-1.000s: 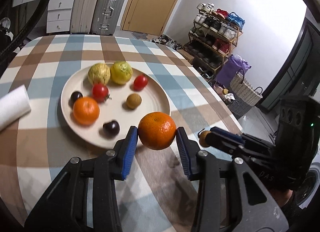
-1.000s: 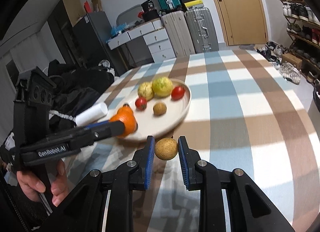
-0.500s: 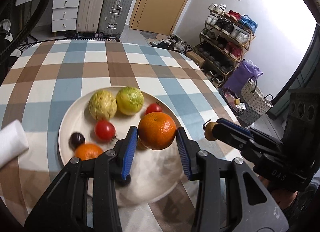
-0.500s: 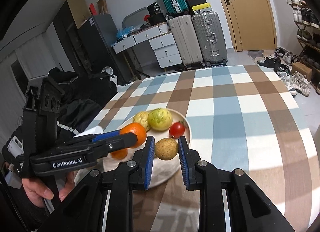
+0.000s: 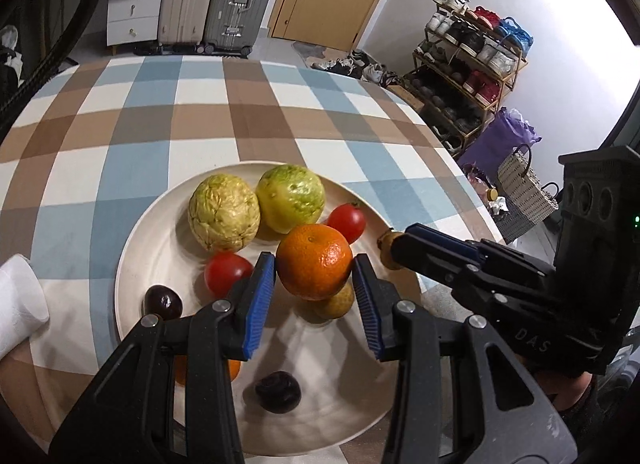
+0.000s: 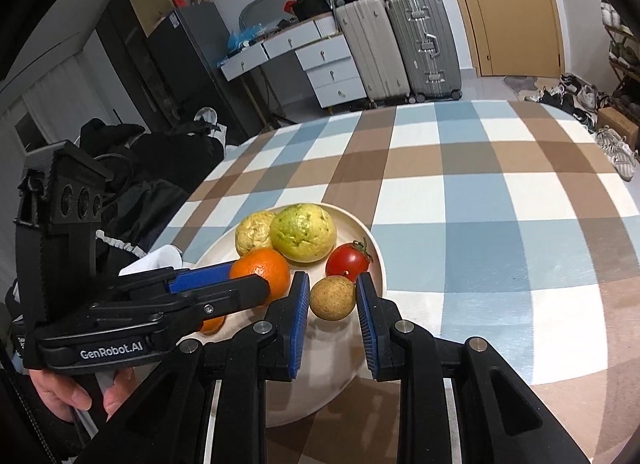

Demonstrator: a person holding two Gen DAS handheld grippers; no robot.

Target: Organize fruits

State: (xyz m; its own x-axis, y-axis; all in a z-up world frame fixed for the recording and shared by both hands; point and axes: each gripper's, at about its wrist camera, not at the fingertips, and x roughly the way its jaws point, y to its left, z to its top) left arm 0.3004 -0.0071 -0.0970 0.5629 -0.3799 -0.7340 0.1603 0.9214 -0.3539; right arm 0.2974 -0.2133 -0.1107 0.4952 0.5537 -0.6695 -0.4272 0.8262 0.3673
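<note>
My left gripper (image 5: 313,264) is shut on an orange mandarin (image 5: 314,262), held just above the middle of a cream plate (image 5: 132,248). On the plate lie two yellow-green guavas (image 5: 224,218), two red tomatoes (image 5: 226,272), two dark plums (image 5: 163,301), another mandarin (image 5: 208,370) half hidden under my left finger, and a small brown fruit (image 5: 334,304). My right gripper (image 6: 332,284) is shut on a small round brown fruit (image 6: 333,298), hanging over the plate's right rim (image 6: 376,260). In the right wrist view the left gripper (image 6: 248,280) is close beside it on the left.
A white paper roll (image 5: 20,304) lies left of the plate on the blue, brown and white checked tablecloth (image 5: 200,136). The table's right edge drops toward a shoe rack (image 5: 472,60) and baskets. Suitcases (image 6: 400,44) and drawers stand beyond the far edge. A hand (image 6: 68,396) holds the left gripper.
Both grippers have moved forward from the table's near side to over the plate, each carrying its fruit. The fruits on the plate have not moved.
</note>
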